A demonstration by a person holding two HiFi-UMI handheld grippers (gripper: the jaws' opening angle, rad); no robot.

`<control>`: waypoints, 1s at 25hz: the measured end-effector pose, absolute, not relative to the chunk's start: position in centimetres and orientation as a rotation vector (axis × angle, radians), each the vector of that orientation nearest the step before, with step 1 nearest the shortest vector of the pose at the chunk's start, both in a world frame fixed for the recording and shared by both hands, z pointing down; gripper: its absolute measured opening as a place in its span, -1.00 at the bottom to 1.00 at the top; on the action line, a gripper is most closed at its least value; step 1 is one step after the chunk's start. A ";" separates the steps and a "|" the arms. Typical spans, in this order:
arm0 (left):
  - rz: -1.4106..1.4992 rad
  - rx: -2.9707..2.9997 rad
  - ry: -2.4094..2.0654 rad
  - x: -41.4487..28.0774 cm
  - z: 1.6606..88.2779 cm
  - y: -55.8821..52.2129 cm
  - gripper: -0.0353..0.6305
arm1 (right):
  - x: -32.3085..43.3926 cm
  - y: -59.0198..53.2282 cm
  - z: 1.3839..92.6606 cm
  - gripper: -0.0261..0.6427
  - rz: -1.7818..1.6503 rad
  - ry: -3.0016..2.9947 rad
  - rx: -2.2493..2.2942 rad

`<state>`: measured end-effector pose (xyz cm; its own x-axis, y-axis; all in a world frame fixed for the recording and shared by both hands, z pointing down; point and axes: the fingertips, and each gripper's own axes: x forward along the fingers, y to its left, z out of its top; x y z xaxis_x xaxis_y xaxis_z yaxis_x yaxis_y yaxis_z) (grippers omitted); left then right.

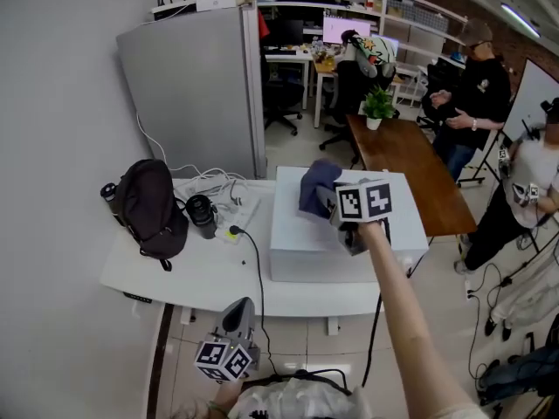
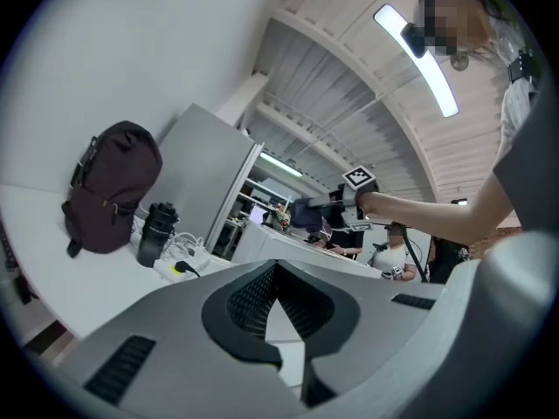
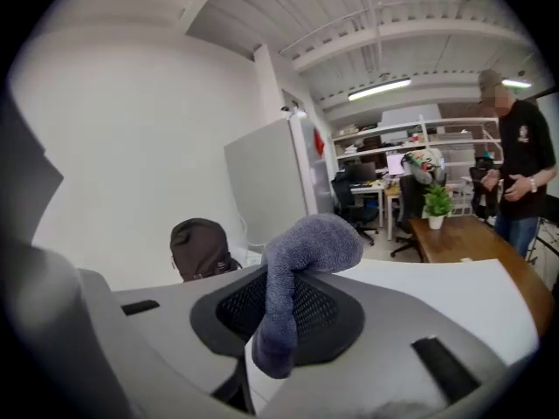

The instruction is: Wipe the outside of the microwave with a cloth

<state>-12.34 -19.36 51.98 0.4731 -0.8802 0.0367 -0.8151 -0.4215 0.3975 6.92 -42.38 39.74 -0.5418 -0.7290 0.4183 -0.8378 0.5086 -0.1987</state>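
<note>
A white microwave point(image 1: 301, 243) stands on the white table point(image 1: 175, 278). In the head view my right gripper point(image 1: 332, 206) is over its top, shut on a blue-grey cloth point(image 1: 316, 187) that lies against the top near the back edge. The right gripper view shows the cloth point(image 3: 307, 250) pinched between the jaws and folded over above them, with the microwave top point(image 3: 445, 291) just beyond. My left gripper point(image 1: 238, 312) hangs low at the table's front edge, shut with nothing in it. From it I see the microwave point(image 2: 262, 244) and the cloth point(image 2: 306, 215) farther off.
A black backpack point(image 1: 150, 206), a black bottle point(image 1: 202, 215) and a power strip with cables point(image 1: 229, 201) lie left of the microwave. A grey cabinet point(image 1: 205, 85) stands behind. A wooden table point(image 1: 410, 173) with a plant point(image 1: 377, 107) and people point(image 1: 476, 94) are at the right.
</note>
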 end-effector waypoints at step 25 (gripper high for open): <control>-0.148 2.559 -1.290 -5.9 50.8 -21.1 -0.94 | 31.3 -41.5 48.8 -0.68 0.699 -1.900 1.594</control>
